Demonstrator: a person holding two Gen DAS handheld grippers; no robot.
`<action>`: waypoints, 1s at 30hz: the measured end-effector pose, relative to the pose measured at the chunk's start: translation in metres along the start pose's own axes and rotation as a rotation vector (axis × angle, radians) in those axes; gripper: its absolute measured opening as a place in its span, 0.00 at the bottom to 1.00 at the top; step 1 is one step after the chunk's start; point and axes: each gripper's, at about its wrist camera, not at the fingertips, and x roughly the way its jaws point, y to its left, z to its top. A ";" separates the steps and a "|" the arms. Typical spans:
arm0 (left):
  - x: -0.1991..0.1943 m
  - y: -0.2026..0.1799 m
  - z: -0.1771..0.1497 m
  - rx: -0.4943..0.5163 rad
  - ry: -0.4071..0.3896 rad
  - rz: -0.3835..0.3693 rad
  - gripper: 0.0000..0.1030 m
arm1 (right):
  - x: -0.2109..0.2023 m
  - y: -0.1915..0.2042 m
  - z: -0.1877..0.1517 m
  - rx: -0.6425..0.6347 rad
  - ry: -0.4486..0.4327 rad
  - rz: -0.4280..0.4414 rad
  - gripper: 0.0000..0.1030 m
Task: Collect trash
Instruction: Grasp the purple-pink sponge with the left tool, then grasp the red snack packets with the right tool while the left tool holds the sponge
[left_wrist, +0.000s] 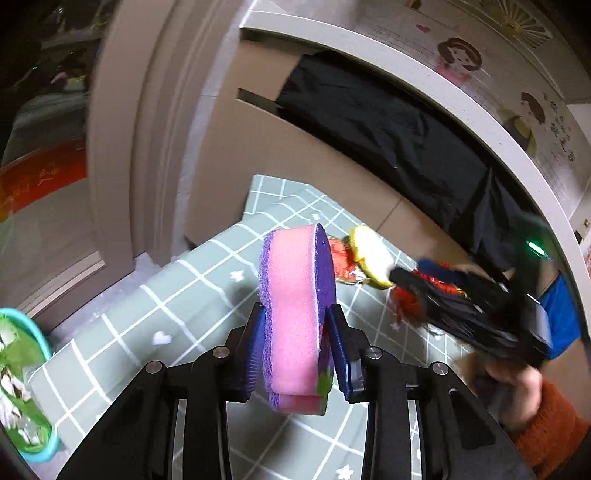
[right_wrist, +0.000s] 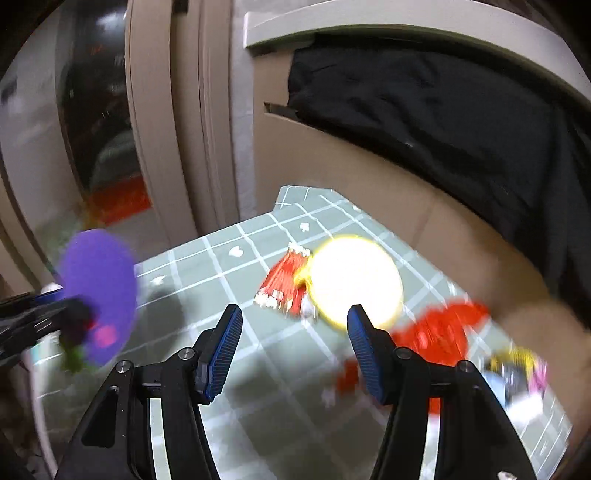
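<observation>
Your green checked tablecloth (right_wrist: 258, 369) carries the trash: a round yellow-rimmed disc (right_wrist: 354, 280) near the far edge, a red wrapper (right_wrist: 284, 284) touching its left side, and more red wrappers (right_wrist: 439, 332) toward the right edge. Your left gripper (left_wrist: 295, 332) is clamped on a pink and purple sponge (left_wrist: 295, 295), held on edge above the cloth. Your right gripper (right_wrist: 295, 347) hangs part-open over the cloth with nothing between its pads.
</observation>
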 end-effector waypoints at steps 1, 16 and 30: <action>-0.001 0.003 -0.001 -0.006 0.001 0.001 0.33 | 0.017 0.005 0.010 -0.029 0.008 -0.038 0.54; 0.005 0.029 -0.005 -0.064 0.021 -0.013 0.33 | 0.099 -0.021 0.025 0.002 0.219 -0.034 0.37; -0.002 0.010 -0.009 -0.045 -0.002 -0.049 0.32 | -0.061 -0.019 -0.058 0.170 0.030 0.139 0.64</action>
